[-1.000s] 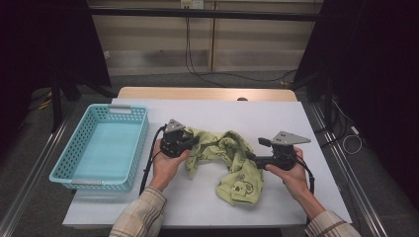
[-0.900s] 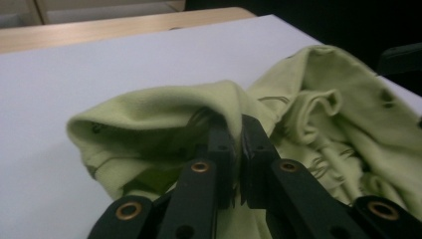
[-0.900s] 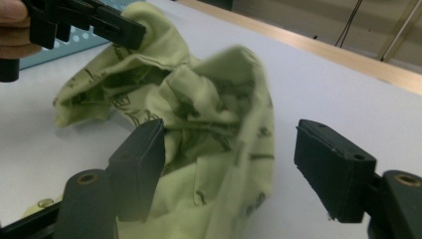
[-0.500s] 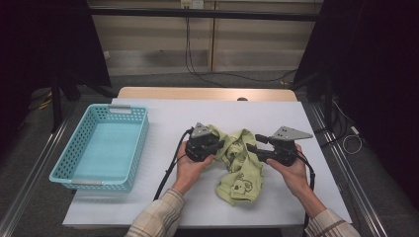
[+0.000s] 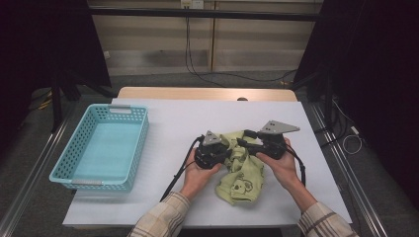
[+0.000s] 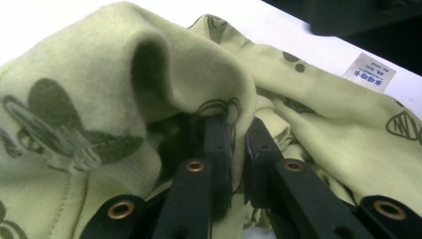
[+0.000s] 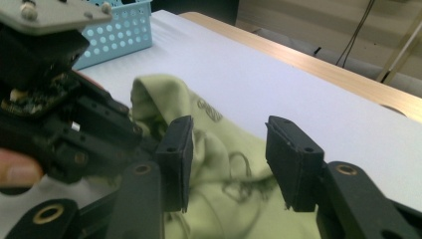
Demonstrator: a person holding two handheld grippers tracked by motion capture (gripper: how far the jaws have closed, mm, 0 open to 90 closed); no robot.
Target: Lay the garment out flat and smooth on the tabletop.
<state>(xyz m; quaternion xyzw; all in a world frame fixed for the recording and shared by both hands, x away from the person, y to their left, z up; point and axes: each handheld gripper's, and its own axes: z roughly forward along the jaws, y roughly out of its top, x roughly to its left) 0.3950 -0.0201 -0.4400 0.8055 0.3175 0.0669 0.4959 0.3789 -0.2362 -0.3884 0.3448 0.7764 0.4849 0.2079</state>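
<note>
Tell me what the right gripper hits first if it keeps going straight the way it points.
Most likely the green garment: the right gripper has its jaws apart around a raised fold. Just beyond sits the left gripper, though depth is hard to judge.

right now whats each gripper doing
left gripper: shut on the green shirt
right gripper: open, jaws just closing in over the shirt, not pressing yet

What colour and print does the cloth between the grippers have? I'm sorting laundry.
The cloth is pale green with dark grey insect-like prints; the left gripper view shows it best.
</note>
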